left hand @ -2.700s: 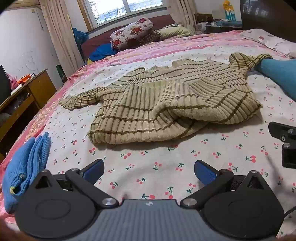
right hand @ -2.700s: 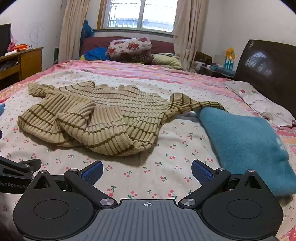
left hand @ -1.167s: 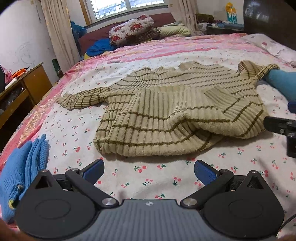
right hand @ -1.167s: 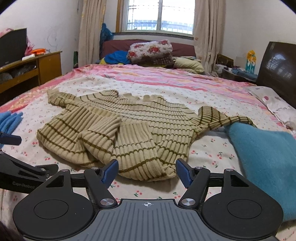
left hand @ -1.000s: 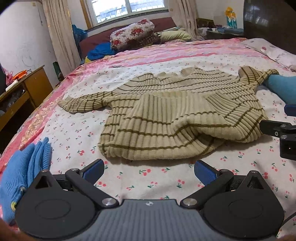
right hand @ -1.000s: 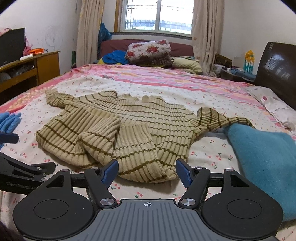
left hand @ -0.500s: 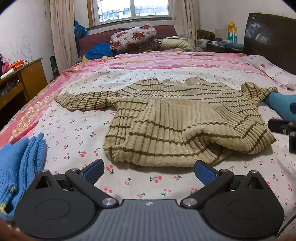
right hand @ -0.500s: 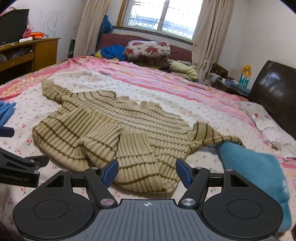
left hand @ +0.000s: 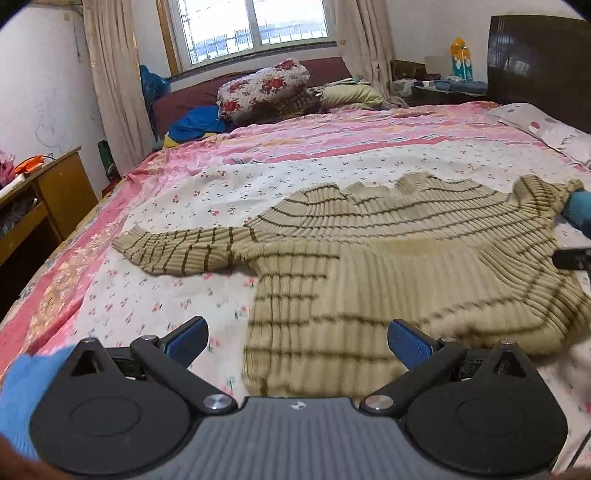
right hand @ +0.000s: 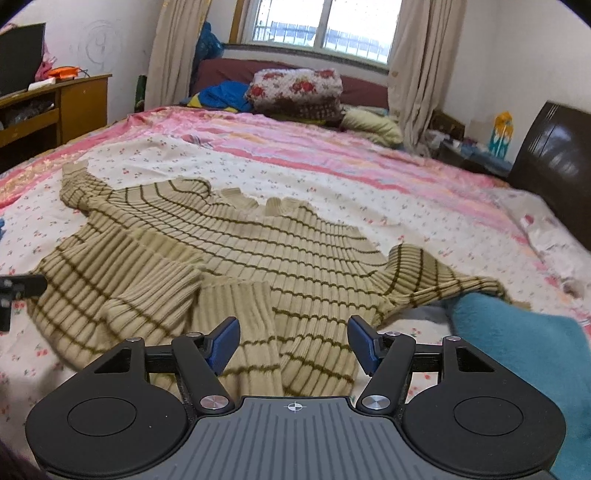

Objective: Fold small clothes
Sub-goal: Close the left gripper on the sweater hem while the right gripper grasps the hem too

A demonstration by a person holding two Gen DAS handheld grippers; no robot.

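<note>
Sweater: one beige ribbed sweater (left hand: 388, 258) with brown stripes is lying on the bed (left hand: 295, 155), its lower part bunching into folds near the cameras.
Sleeves: two; in the left wrist view one is stretching toward 9 o'clock, the other is reaching toward 3 o'clock, its cuff touching a teal blanket (right hand: 524, 339).
Left gripper (left hand: 297, 341): its jaws are standing wide with nothing pressing between them; the sweater's hem is lying just ahead, between the blue pads (left hand: 188, 338).
Right gripper (right hand: 293, 343): its jaws have just been closing a little yet are gaping wide; a fold of the sweater is lying between them, and the pads are not pressing on it.
Containers: none visible.
Hidden or unclear: the nearest hem is blurring in both views; the teal blanket is cut off at the frame edge; a blue cloth (left hand: 26, 384) at 8 o'clock in the left view is mostly hiding behind the gripper body.
Surroundings: one flowered bundle (left hand: 266, 88) is sitting at 12 o'clock, under the window (left hand: 251, 26); one wooden table (right hand: 55, 103) is standing at 10 o'clock.
</note>
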